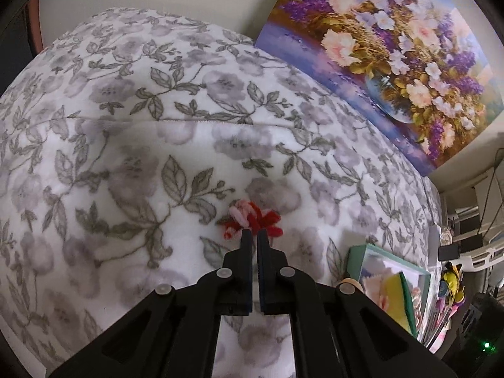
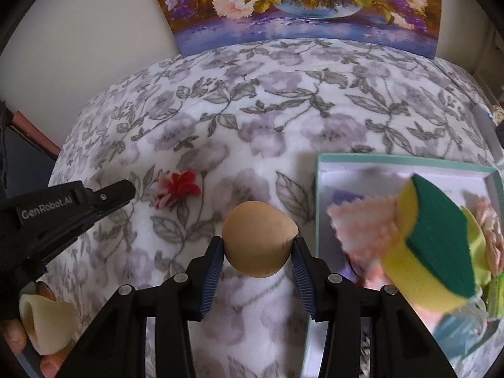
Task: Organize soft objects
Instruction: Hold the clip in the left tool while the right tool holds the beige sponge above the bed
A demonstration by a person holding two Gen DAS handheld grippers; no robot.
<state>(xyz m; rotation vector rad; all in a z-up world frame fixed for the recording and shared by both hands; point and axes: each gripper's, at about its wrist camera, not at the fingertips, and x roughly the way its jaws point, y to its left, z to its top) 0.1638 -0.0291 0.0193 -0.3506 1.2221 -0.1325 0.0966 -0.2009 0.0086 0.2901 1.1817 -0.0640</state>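
Over the floral blanket (image 2: 252, 119), the right gripper (image 2: 258, 249) held a tan teardrop sponge (image 2: 256, 239) between its pads. At three o'clock from it sat a teal-rimmed box (image 2: 406, 158) with a yellow-green scouring sponge (image 2: 438, 242) and a pink cloth (image 2: 365, 223) inside. At nine o'clock, the left gripper (image 1: 254, 236) was fully closed, whether pinching anything unclear; a red-pink yarn flower (image 1: 252, 220) lay just past its tips.

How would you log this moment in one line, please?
left claw: shut, by red flower | right claw: shut on tan sponge | box: holds scrub sponge, pink cloth
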